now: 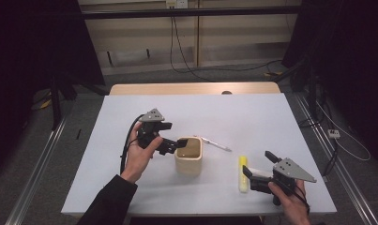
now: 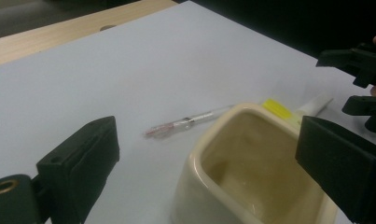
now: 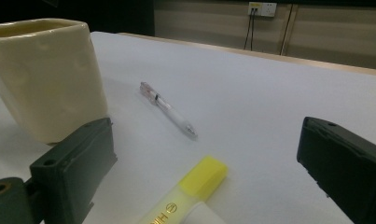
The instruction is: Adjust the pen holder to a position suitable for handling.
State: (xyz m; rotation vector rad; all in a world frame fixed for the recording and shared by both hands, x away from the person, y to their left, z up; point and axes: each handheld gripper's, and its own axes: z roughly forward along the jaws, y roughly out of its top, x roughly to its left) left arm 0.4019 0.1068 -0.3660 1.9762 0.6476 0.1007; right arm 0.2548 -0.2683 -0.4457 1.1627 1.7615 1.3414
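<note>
- the tabletop is white, with a strip of bare wood along its far edge; everything below rests on it or hovers over it.
- the cream holder, a squarish open-topped ceramic cup, stands upright near the middle of the tabletop. in the left gripper view its glossy inside looks bare.
- the left gripper is held in the person's left hand just left of the holder, its jaws at the holder's left rim. the jaws stand wide apart with nothing clamped; in the left gripper view the holder's near corner sits between them, and no pad presses on it.
- the right gripper is held low at the near right corner, pointing left. its jaws are wide apart and grip nothing.
- the yellow highlighter lies flat to the right of the holder, apart from it, and just ahead of the right gripper's jaws.
- the clear pen lies flat behind and to the right of the holder, near it but not touching, at a slant.
</note>
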